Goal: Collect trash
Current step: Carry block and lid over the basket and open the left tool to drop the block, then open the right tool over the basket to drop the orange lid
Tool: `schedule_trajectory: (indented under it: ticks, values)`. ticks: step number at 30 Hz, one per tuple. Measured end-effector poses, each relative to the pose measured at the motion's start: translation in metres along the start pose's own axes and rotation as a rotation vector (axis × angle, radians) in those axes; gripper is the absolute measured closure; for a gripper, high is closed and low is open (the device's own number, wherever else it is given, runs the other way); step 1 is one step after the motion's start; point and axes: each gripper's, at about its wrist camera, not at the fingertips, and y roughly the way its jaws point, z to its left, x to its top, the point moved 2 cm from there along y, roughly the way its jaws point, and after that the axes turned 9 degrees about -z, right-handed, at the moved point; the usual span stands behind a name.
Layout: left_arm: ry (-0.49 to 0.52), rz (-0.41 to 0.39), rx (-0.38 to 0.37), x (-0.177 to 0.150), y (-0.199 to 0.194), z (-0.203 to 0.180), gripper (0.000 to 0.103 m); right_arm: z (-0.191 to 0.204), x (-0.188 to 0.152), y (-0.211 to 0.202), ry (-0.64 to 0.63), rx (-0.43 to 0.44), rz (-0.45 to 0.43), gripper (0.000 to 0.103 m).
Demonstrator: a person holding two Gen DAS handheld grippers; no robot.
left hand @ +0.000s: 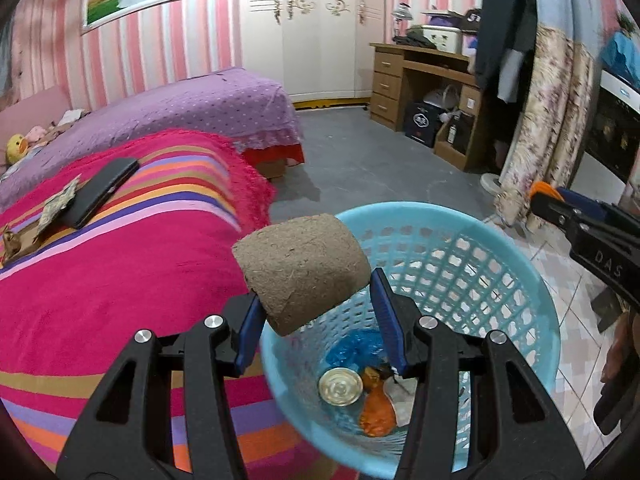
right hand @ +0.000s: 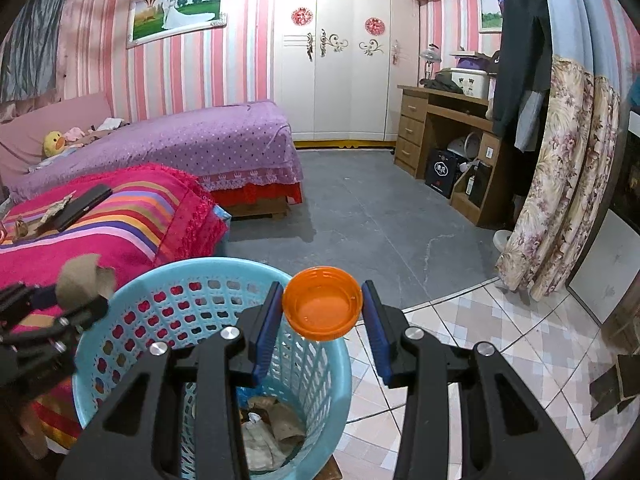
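The left gripper (left hand: 316,312) is partly open, and its two blue pads press on a brown cardboard tube (left hand: 302,270). The tube sits tilted between the pads, near the middle of the left wrist view. It hangs over the left edge of a light blue basket (left hand: 500,248) with lots of holes in its wall. Down in the bottom of the basket lie a round shiny tin lid (left hand: 340,387), some orange scraps (left hand: 376,412) and a blue plastic bag (left hand: 356,346).

The right gripper (right hand: 322,312) is partly open too. Its blue pads squeeze an orange bottle cap (right hand: 322,304) from both sides, with the hollow side of the cap facing the camera. In the right wrist view the cap is in the middle of the frame, over the far right edge of the same basket (right hand: 160,292). Paper and cardboard scraps (right hand: 272,428) lie at the bottom.

To the left of the basket is a bed with a bright pink striped blanket (left hand: 120,260). A black phone (left hand: 102,190) and a crumpled wrapper (left hand: 56,204) lie on it, at the left of the frame. Behind it is a purple bed (left hand: 180,116). A wooden desk (left hand: 420,80) stands at the upper right, by the white wardrobe (left hand: 316,32).
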Motion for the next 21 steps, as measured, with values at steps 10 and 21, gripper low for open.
schedule_trajectory:
  ticks: [10,21]
  values:
    - [0.002,0.002,-0.009,0.003,0.003,0.004,0.023,0.006,-0.002,0.002,0.004,0.011,0.003,0.063]
    - [-0.023,-0.019,0.089,0.009,0.000,0.047,0.013,0.016,-0.004,0.007,0.004,0.024,0.014,0.063]
